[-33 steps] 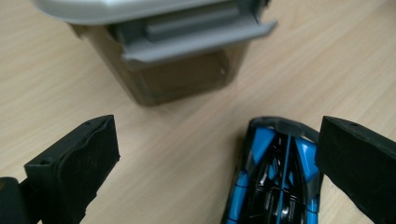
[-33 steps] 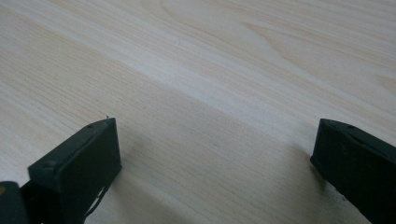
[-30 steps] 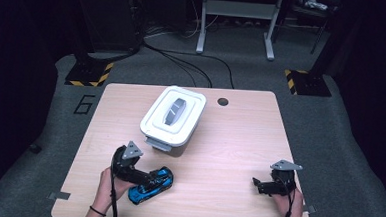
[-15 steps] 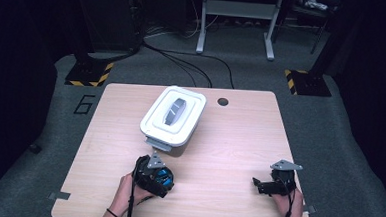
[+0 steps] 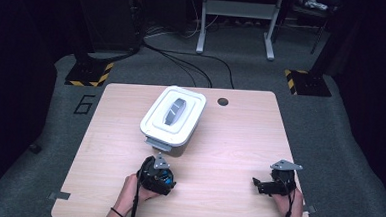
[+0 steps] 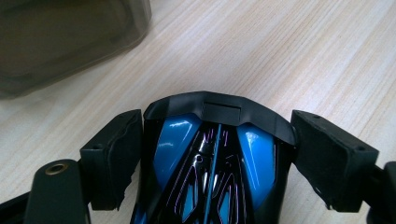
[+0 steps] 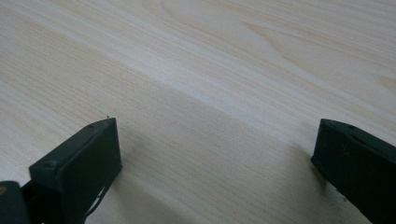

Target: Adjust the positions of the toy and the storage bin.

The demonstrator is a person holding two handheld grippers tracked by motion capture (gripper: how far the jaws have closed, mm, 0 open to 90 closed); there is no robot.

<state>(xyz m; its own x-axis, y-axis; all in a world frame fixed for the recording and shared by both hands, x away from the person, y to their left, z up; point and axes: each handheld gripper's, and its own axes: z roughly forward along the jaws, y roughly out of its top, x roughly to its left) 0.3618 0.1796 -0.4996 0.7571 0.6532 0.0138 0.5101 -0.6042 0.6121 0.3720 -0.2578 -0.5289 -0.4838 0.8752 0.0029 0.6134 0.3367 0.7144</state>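
**Left tool closed around a blue toy car, right tool open on the worktop**

Seen from above, a pale wooden worktop stands on a grey carpeted floor in a dark room. A person's forearms come in from 6 o'clock, each hand holding a two-jaw tool.

The left tool sits near the worktop's front edge, at about 7 o'clock from the centre. Its jaws stand on either side of a blue and black toy car. In the left gripper view each jaw presses against one flank of the car, whose black nose points away from the camera over bare wood. The car's body is glossy blue with black panels and thin purple lines.

Just beyond the car, toward 12 o'clock, a storage box rests on the worktop. It has a white lid with a grey handle and a dark translucent body, and it sits turned at an angle. A corner of that body shows at 11 o'clock in the left gripper view.

The right tool rests at about 5 o'clock, well apart from the car and box. Its jaws are spread wide, with only bare wood grain between them.

A small round hole sits near the worktop's far edge.
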